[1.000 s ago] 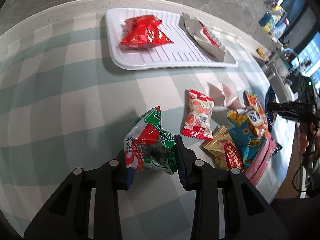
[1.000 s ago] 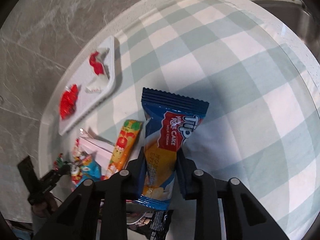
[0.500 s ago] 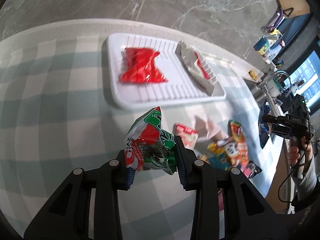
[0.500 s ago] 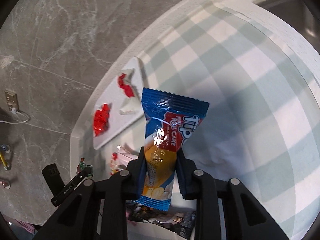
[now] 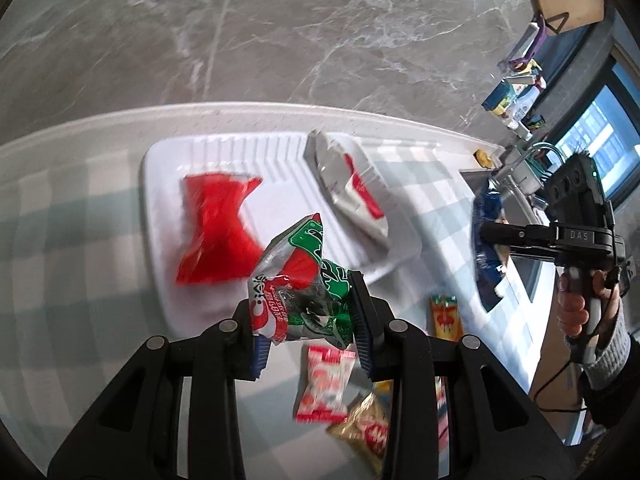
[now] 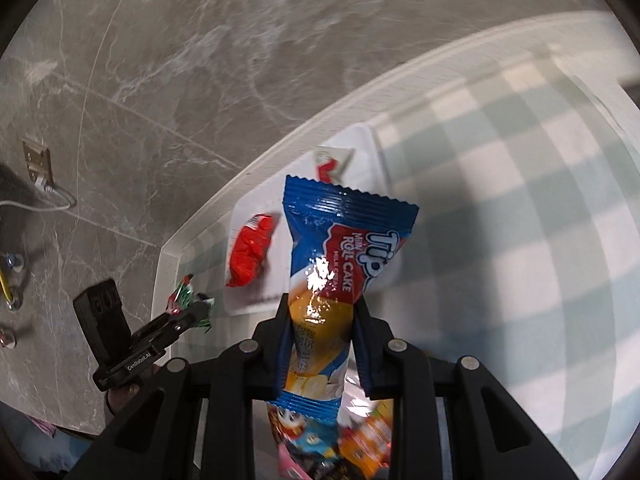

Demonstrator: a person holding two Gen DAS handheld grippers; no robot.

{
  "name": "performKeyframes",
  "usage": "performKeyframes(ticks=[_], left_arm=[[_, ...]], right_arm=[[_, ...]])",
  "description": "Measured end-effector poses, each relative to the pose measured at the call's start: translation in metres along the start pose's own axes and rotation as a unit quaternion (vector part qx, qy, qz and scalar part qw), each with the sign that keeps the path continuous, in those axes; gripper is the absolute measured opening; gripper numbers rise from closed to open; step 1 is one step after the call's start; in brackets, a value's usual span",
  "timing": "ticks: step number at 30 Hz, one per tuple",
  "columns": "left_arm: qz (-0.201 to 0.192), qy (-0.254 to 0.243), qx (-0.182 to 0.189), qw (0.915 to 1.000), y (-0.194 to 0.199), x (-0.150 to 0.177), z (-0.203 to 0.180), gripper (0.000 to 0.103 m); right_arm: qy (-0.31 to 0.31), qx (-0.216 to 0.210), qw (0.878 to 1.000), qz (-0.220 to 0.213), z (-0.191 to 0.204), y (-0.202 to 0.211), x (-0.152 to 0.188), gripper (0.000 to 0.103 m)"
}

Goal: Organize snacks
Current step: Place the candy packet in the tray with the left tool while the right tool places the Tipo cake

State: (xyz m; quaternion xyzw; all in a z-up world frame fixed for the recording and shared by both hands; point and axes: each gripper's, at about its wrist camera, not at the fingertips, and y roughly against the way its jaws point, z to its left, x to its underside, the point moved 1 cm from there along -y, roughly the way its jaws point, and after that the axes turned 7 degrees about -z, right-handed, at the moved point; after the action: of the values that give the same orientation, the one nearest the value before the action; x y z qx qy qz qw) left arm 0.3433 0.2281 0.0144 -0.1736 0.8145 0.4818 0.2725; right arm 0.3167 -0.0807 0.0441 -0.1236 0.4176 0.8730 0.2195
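My left gripper point(image 5: 308, 320) is shut on a green, red and white snack packet point(image 5: 302, 280), held above the near edge of a white ribbed tray point(image 5: 280, 152). In the tray lie a red packet point(image 5: 216, 228) and a silver packet with a red stripe point(image 5: 348, 188). My right gripper point(image 6: 322, 316) is shut on a blue roll-cake packet point(image 6: 340, 248), lifted over the checked cloth with the same tray point(image 6: 372, 148) behind it. The right gripper point(image 5: 486, 234) also shows at the right of the left wrist view, and the left gripper point(image 6: 192, 310) at the lower left of the right wrist view.
Loose snacks lie on the green-and-white checked cloth point(image 5: 72, 280): a red-and-white packet point(image 5: 324, 384), a gold one point(image 5: 368, 432), an orange one point(image 5: 444, 312). More packets point(image 6: 316, 440) sit under the right gripper. A grey marble wall point(image 5: 280, 32), a sink point(image 5: 516, 216) and a person's hand point(image 5: 576, 308) border the area.
Both grippers have risen with their packets and moved toward the tray. The loose snack pile has slid down and out of the middle of both views; the wall fills more of each.
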Motion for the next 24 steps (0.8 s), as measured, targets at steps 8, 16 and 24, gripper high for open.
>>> performKeyframes(ticks=[8,16,24], left_arm=[[0.017,-0.011,0.012,0.9997,-0.045,-0.031,-0.008,0.032],[0.037,-0.018,0.004,0.9992,-0.080,-0.038,-0.005,0.032],[0.041,-0.034,-0.033,0.9981,-0.105,-0.042,-0.002,0.036]], right_arm=[[0.039,-0.004,0.999,0.031,0.024,-0.052,-0.025,0.029],[0.067,0.012,0.996,0.054,0.032,-0.100,-0.041,0.029],[0.100,0.049,0.992,0.059,0.036,-0.131,-0.048,0.033]])
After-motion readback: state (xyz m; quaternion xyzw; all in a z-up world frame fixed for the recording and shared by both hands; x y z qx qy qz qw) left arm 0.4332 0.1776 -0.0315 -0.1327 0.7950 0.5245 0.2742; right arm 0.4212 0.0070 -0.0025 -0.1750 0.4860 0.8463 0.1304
